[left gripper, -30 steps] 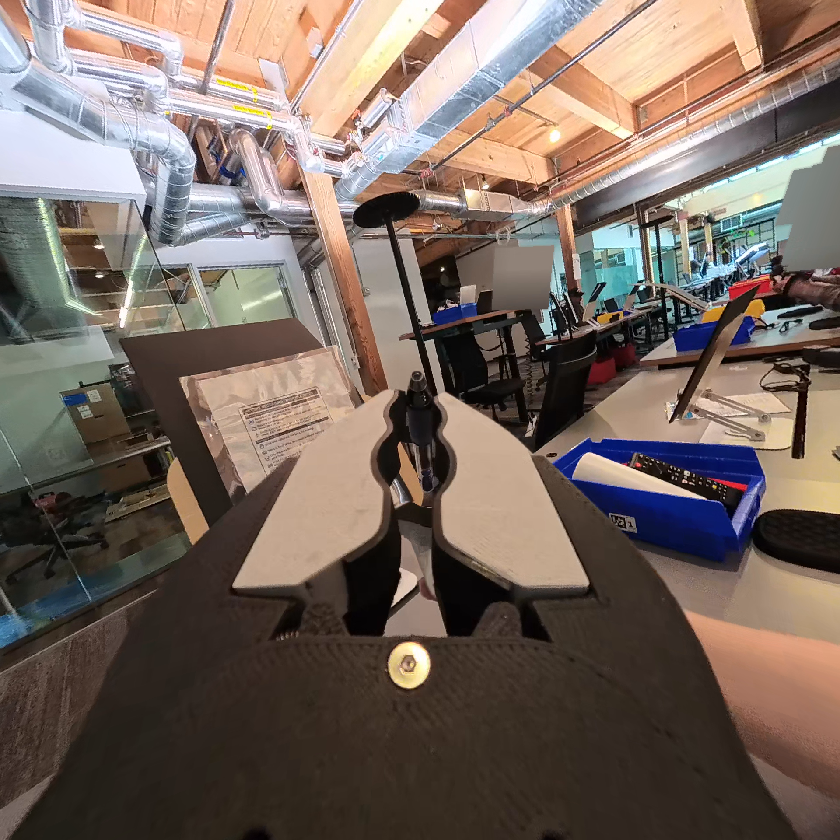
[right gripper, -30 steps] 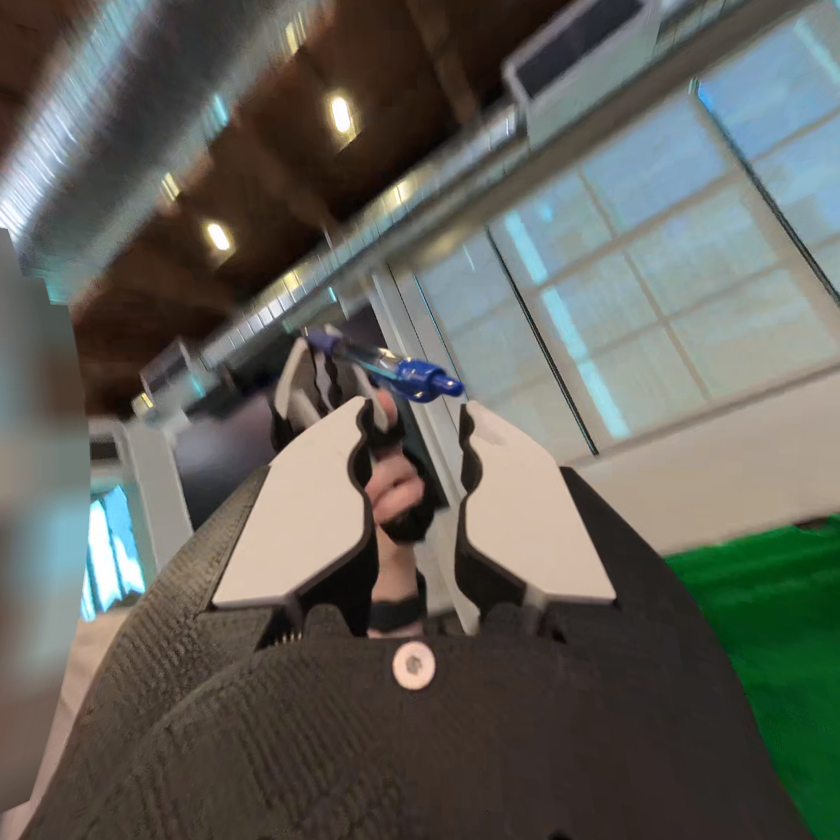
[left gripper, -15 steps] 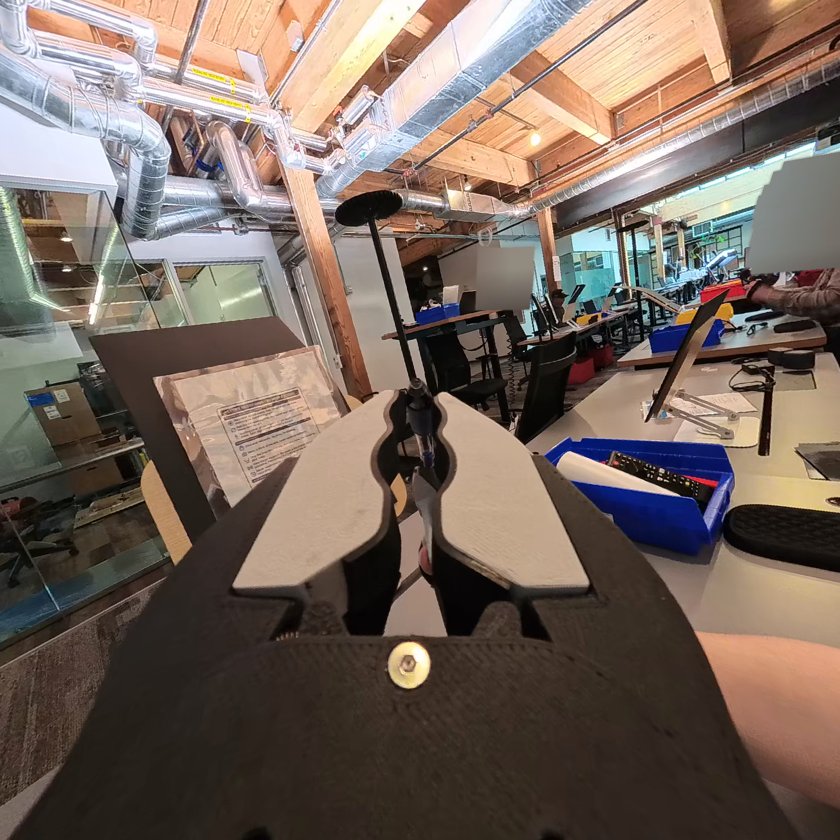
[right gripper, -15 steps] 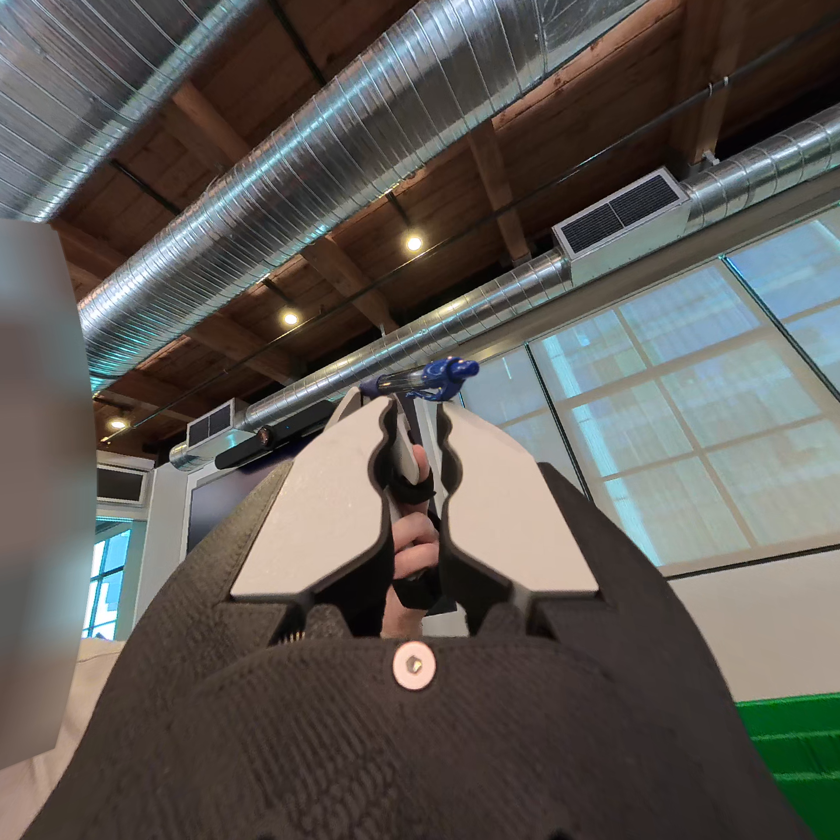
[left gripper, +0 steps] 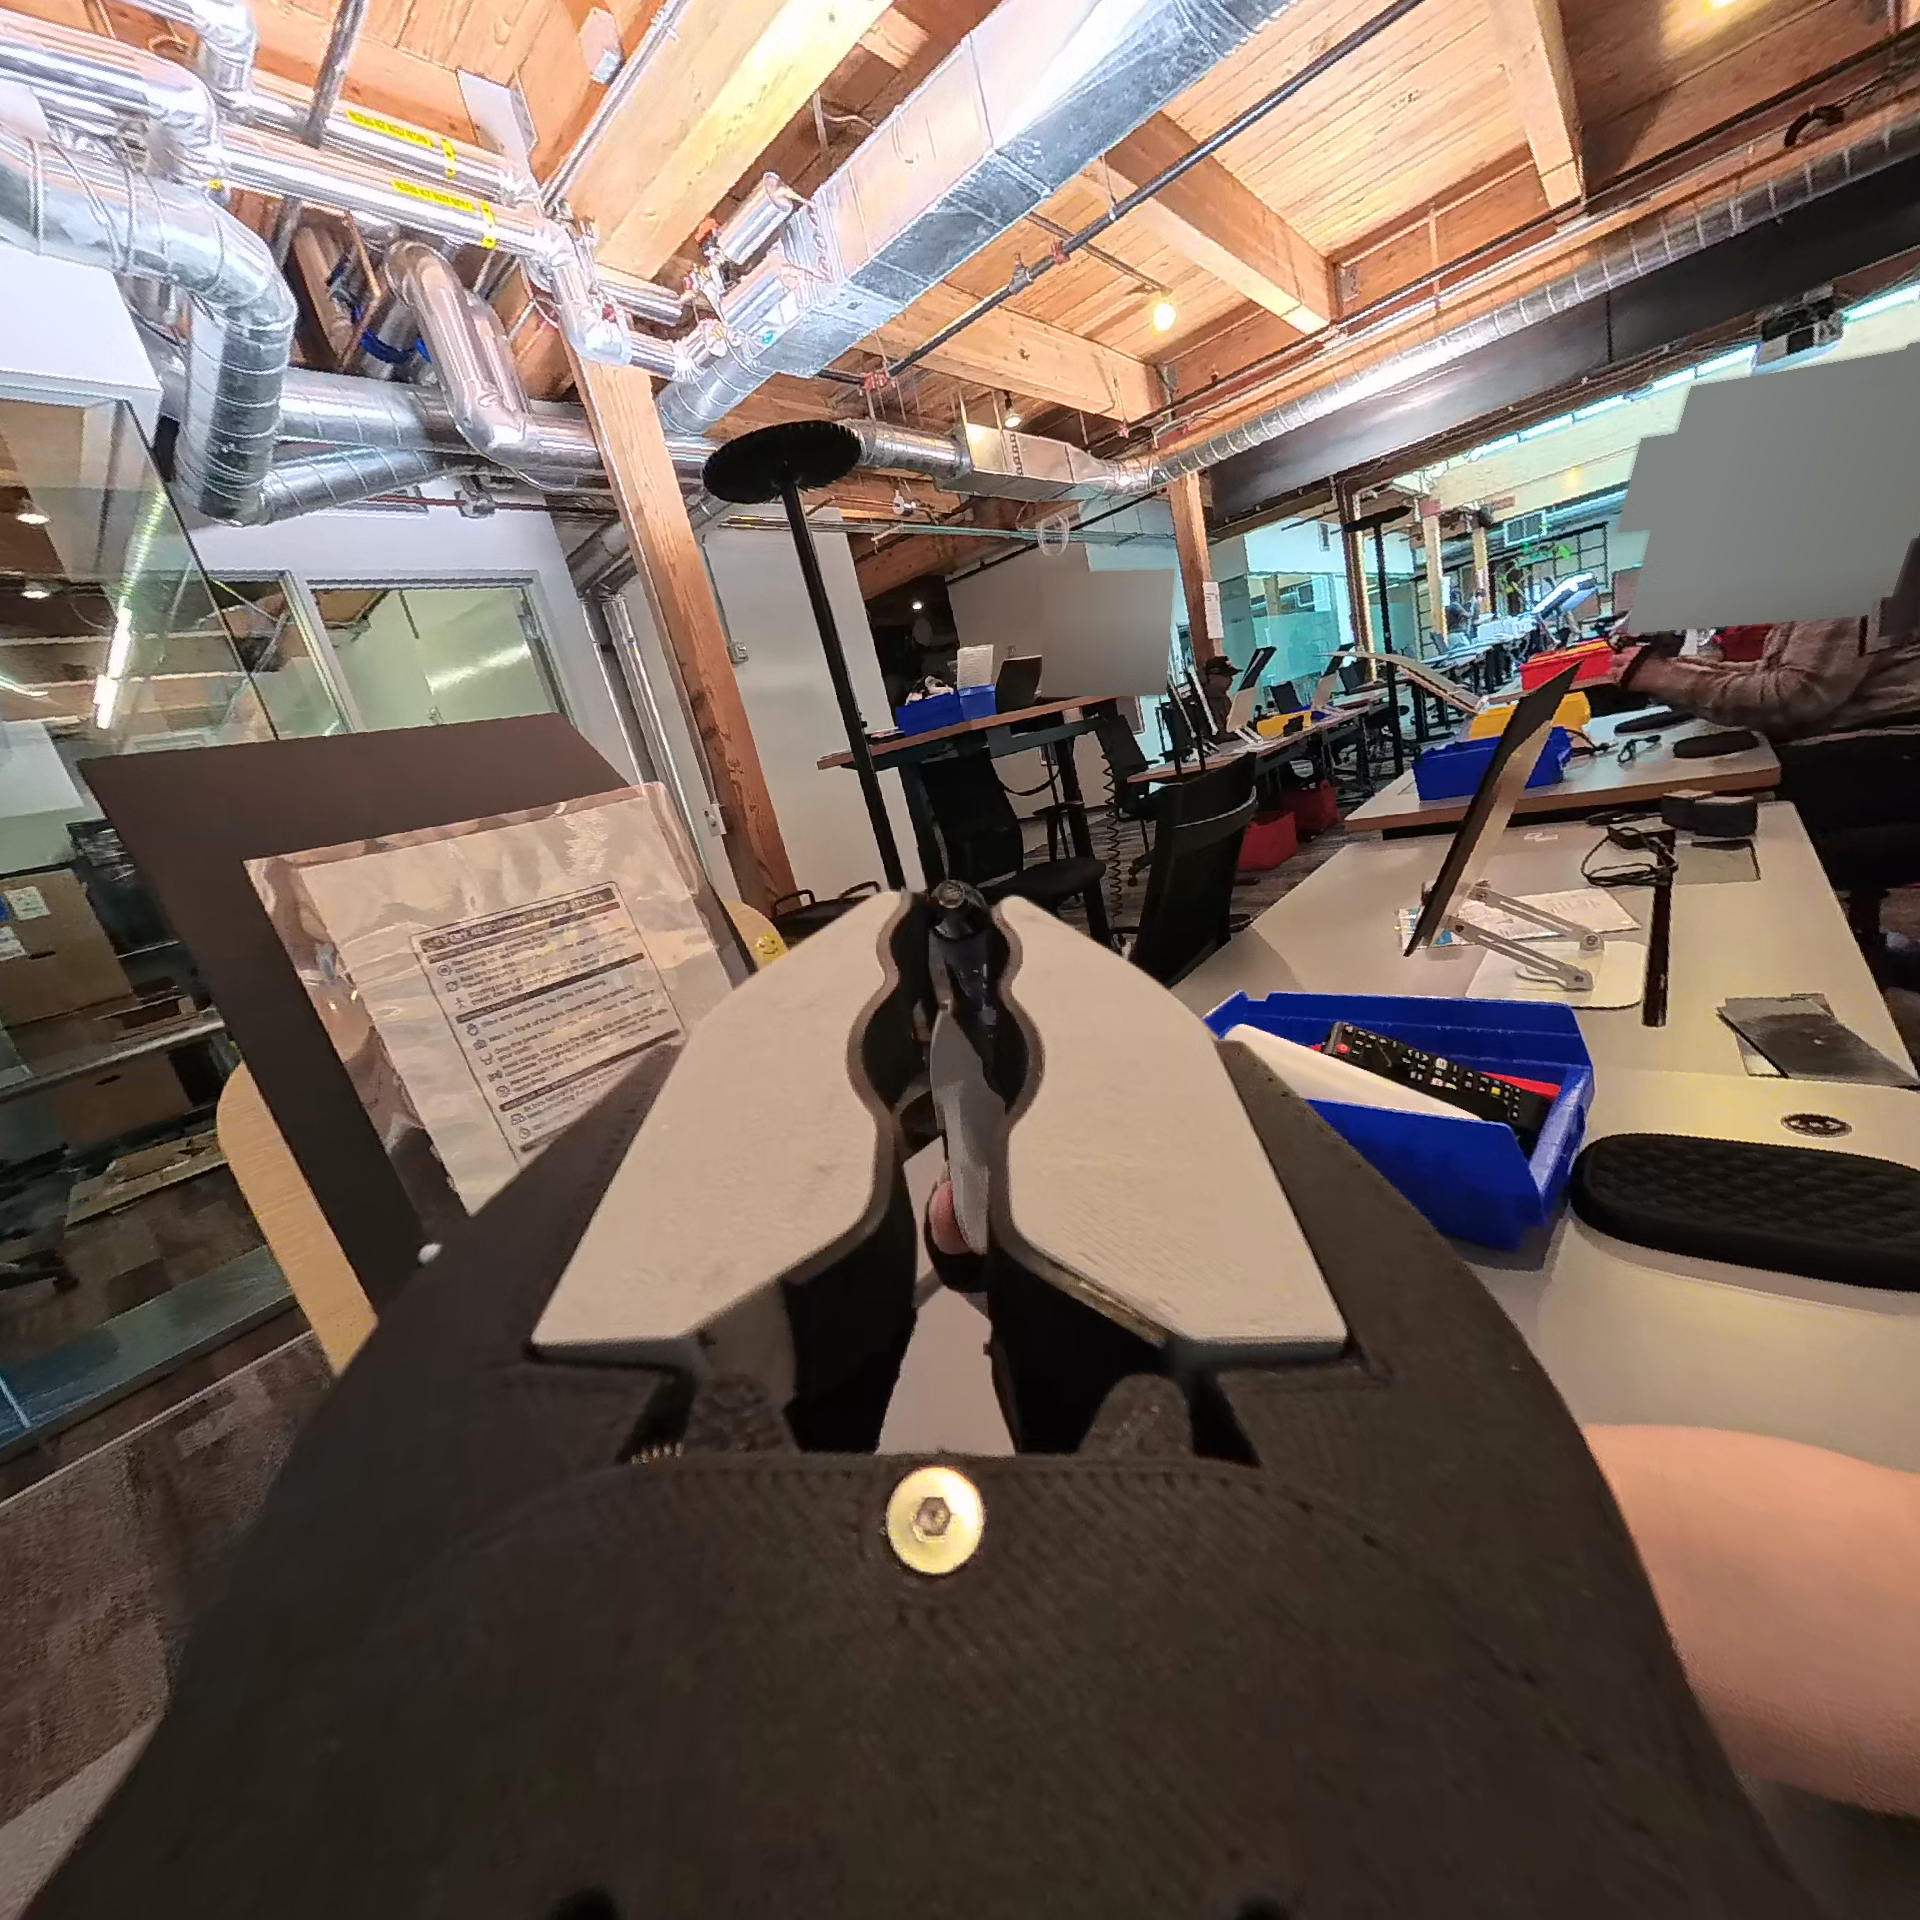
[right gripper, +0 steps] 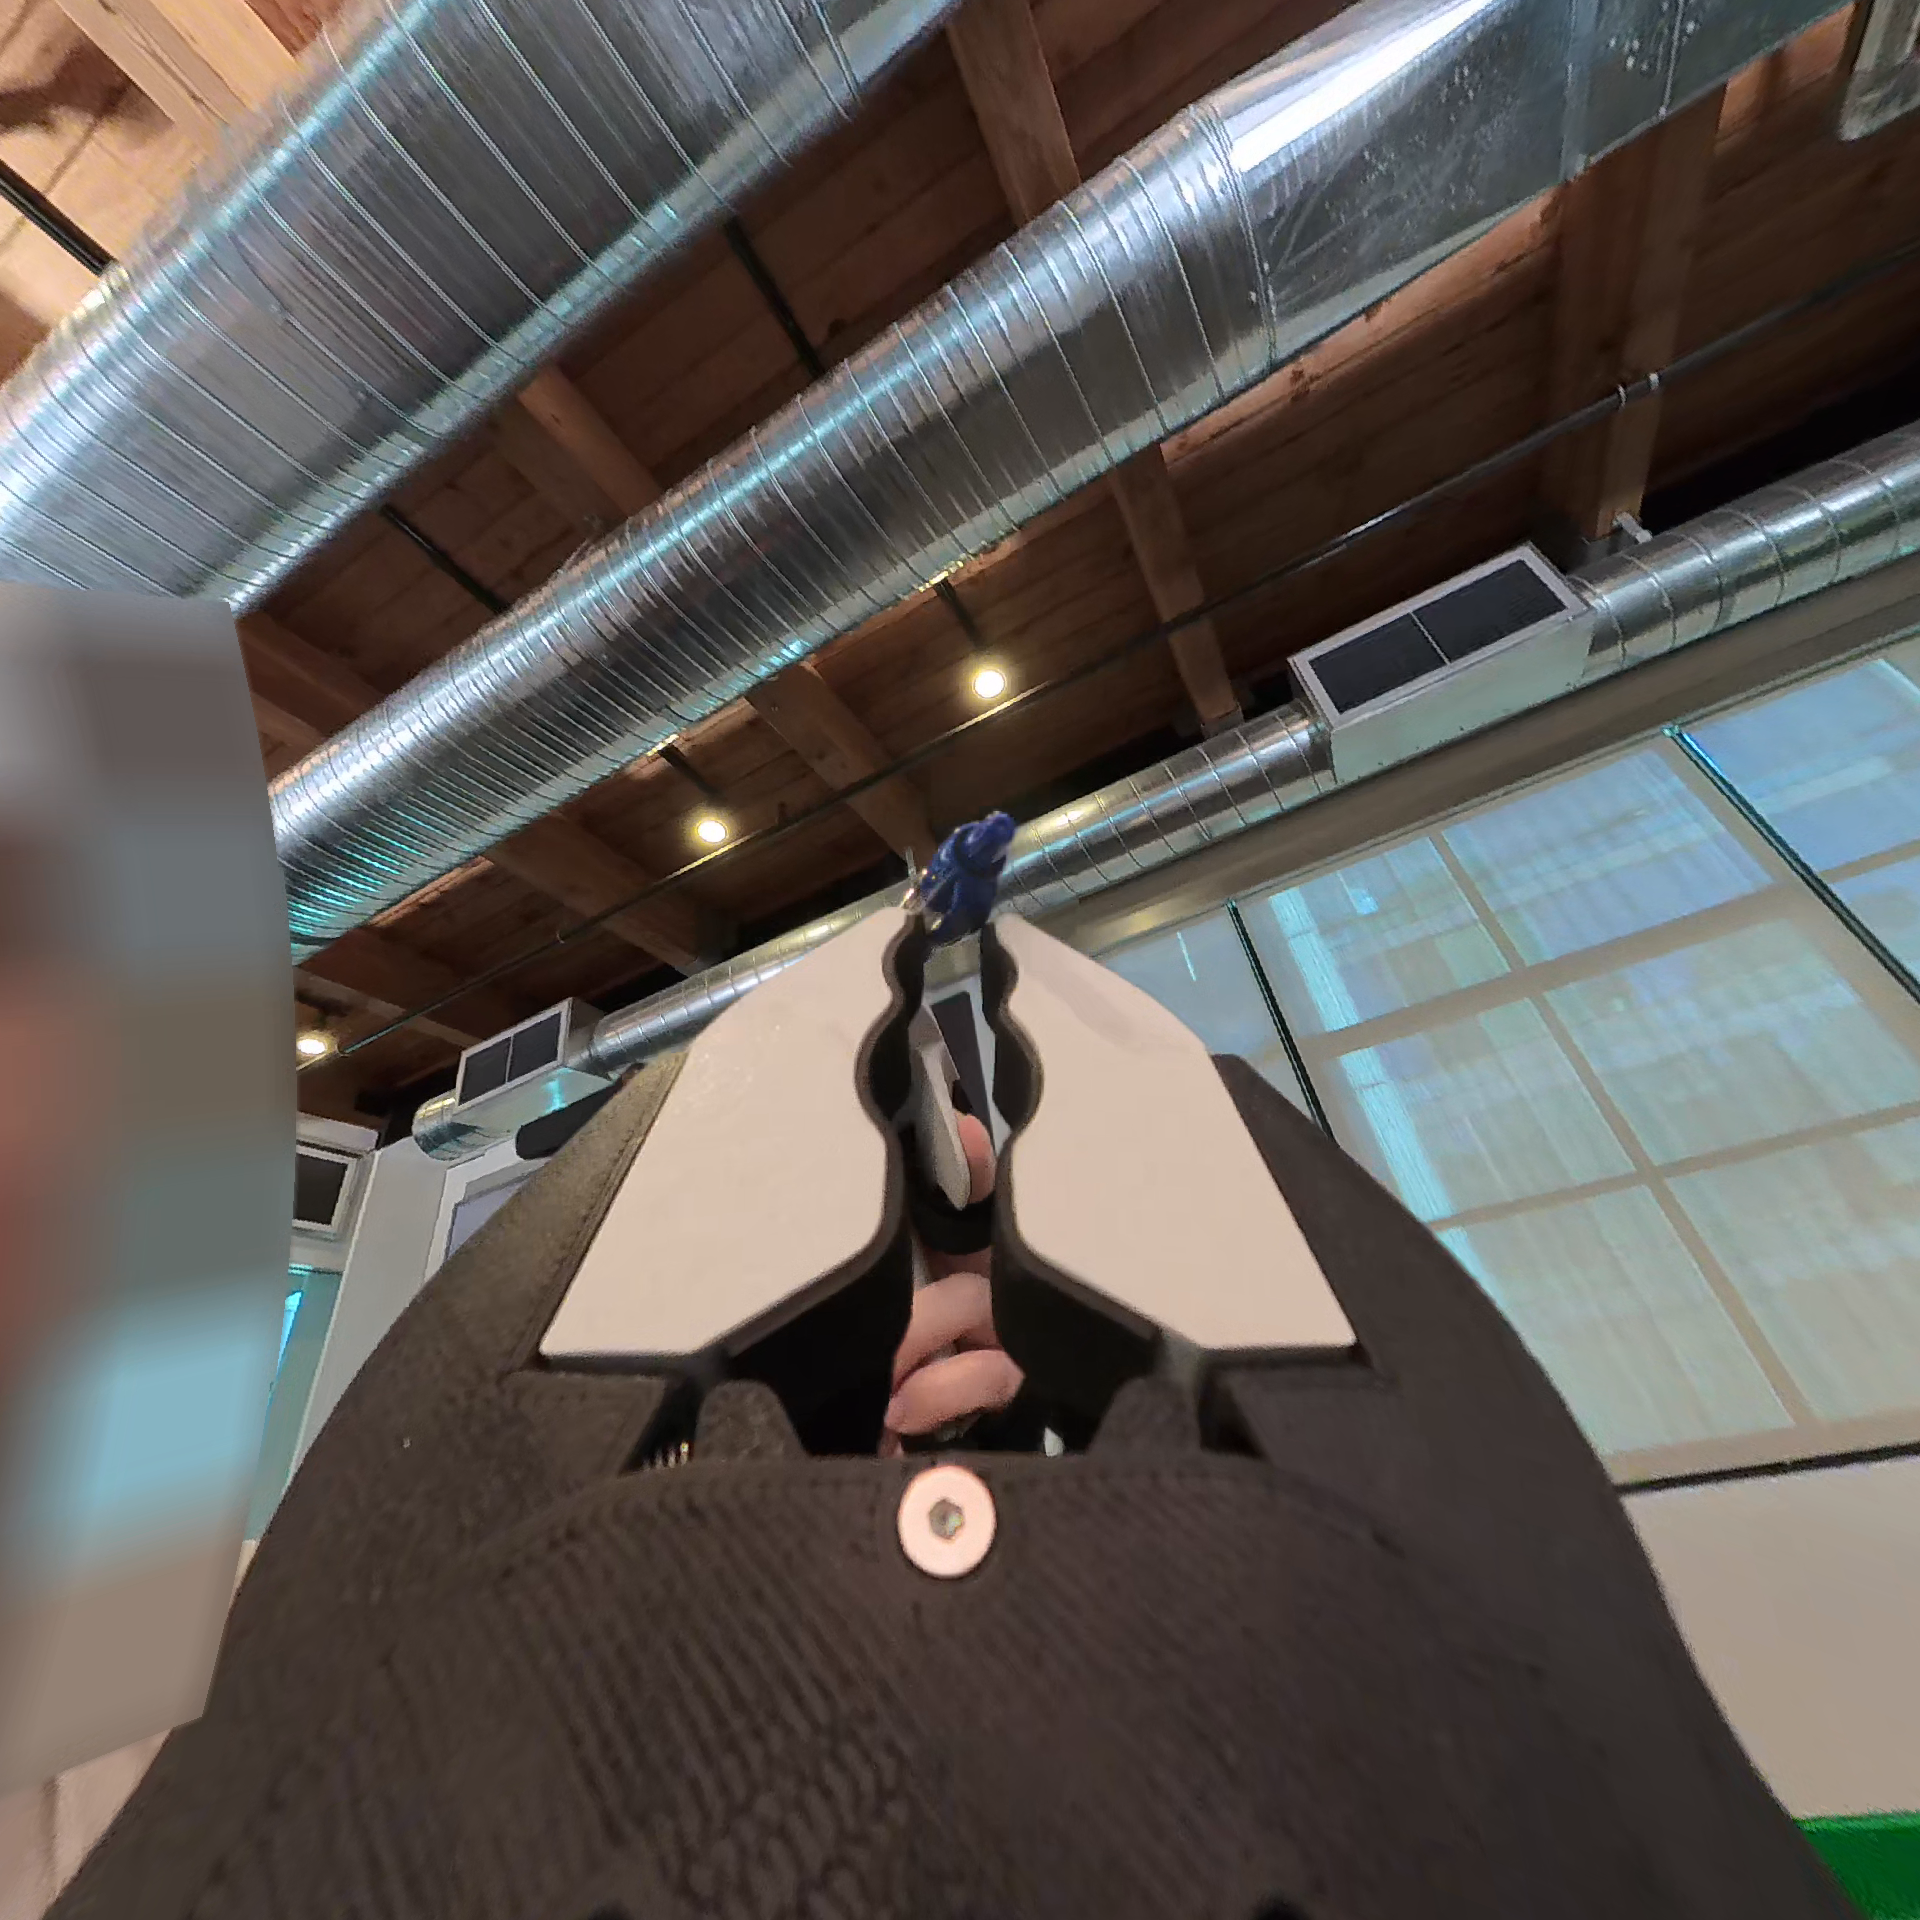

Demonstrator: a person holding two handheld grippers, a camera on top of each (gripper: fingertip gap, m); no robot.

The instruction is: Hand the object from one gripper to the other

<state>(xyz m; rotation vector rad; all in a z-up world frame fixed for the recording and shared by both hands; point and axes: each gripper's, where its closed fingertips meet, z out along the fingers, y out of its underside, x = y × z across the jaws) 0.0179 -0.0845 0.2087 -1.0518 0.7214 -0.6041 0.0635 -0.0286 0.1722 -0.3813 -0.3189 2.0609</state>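
Note:
A blue pen with a clear barrel is held up in the air between both grippers. In the left wrist view, my left gripper is shut on the pen, whose dark end pokes out past the fingertips. A grey finger of the right gripper shows in the gap behind it. In the right wrist view, my right gripper has closed around the same pen, and its blue cap sticks up above the fingertips. A finger of the left gripper and a gloved hand show between the jaws.
A grey desk lies below right, with a blue bin holding a remote control and a black pad. A black board with a plastic sleeve stands left. A person's sleeve is far right. The gap from one gripper's tips to the other's is roughly 9 cm.
My right gripper swung up to the pen and closed its fingers around it. The left gripper kept its hold and barely moved.

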